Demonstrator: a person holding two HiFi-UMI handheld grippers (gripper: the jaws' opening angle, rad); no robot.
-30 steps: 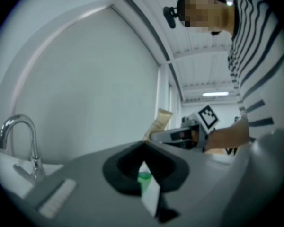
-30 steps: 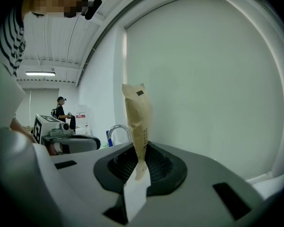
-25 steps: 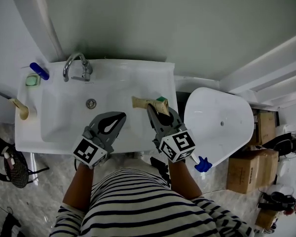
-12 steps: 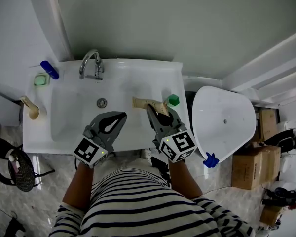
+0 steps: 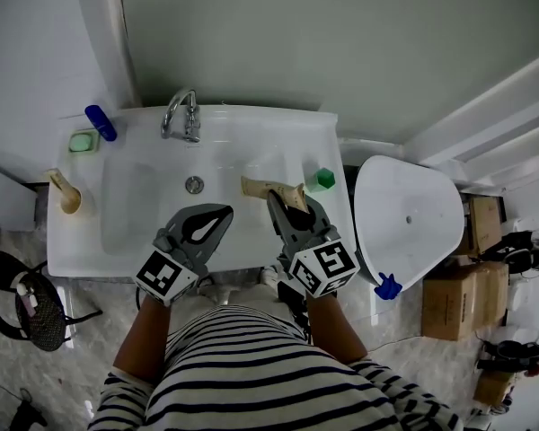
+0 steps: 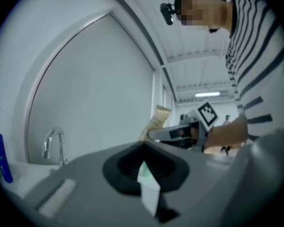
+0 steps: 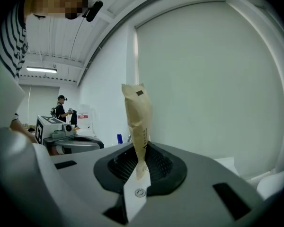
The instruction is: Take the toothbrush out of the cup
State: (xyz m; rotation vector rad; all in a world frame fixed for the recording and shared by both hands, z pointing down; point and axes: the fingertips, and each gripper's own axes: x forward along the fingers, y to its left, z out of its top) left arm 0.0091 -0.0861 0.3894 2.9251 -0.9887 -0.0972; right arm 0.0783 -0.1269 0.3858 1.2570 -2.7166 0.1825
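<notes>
what stands in the cup [image 5: 68, 202] is unclear.

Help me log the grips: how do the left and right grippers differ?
The left gripper is shut on nothing; the right gripper is shut on a tan paper packet. The left gripper hangs over the basin, the right gripper over the flat right side of the sink. Both carry marker cubes.

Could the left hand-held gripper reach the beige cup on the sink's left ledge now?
Probably yes: the left hand-held gripper, shut and empty, has only the sink's basin between it and the cup.
</notes>
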